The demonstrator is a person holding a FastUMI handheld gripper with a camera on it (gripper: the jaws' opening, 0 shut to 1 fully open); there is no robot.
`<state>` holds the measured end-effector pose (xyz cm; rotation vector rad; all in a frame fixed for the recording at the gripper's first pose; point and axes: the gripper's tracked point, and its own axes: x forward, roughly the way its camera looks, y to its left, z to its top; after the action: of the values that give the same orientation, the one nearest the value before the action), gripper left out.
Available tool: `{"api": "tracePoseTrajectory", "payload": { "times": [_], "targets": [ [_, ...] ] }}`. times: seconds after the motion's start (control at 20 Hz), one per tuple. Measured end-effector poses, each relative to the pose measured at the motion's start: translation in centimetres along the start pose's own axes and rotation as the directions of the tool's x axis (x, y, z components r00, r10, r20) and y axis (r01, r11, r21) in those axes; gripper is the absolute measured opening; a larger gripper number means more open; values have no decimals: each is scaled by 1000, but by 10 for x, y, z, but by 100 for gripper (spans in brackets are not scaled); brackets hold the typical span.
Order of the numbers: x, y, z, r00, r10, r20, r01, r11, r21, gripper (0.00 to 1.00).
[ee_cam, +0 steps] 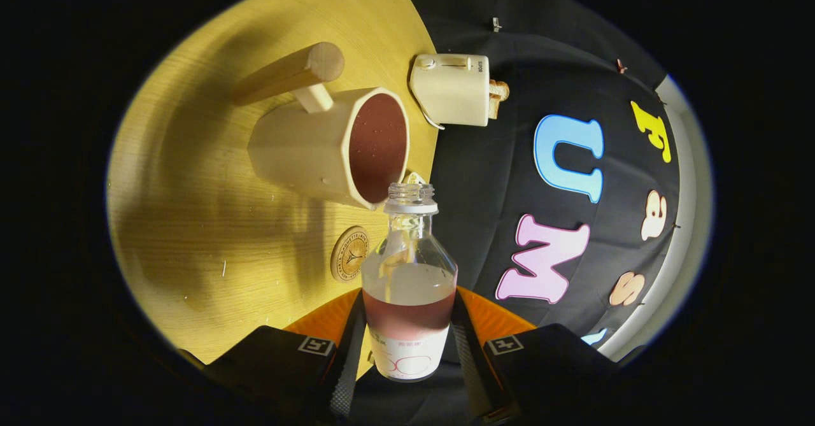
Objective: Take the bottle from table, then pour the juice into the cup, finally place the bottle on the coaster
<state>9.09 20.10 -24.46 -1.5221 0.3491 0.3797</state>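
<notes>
Both fingers of the gripper (407,356) were clamped on the lower body of the bottle (409,286), one on each side, holding it rolled far over relative to the table (191,222). Its long axis ran along the fingers, the open neck pointing ahead at the rim of the cup (331,149), seemingly placed for pouring the juice. Near the bottle's shoulder lay the coaster (349,253); a toaster (451,90) stood beyond the cup.

The hand-held two-finger gripper (407,349) has broad, blocky fingers (274,369), each topped by a small square white tag (316,346) bearing a black angular mark. Ribbed strips (349,356) line their inner faces, beside orange wedge-shaped panels (493,318). Both fingers press the clear juice bottle (409,273).
</notes>
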Motion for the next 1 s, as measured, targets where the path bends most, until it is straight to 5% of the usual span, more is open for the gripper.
{"api": "tracePoseTrajectory", "payload": {
  "times": [1.0],
  "targets": [
    [8,-14,-4,998,-55,14,56,991,-118,71]
  ]
}}
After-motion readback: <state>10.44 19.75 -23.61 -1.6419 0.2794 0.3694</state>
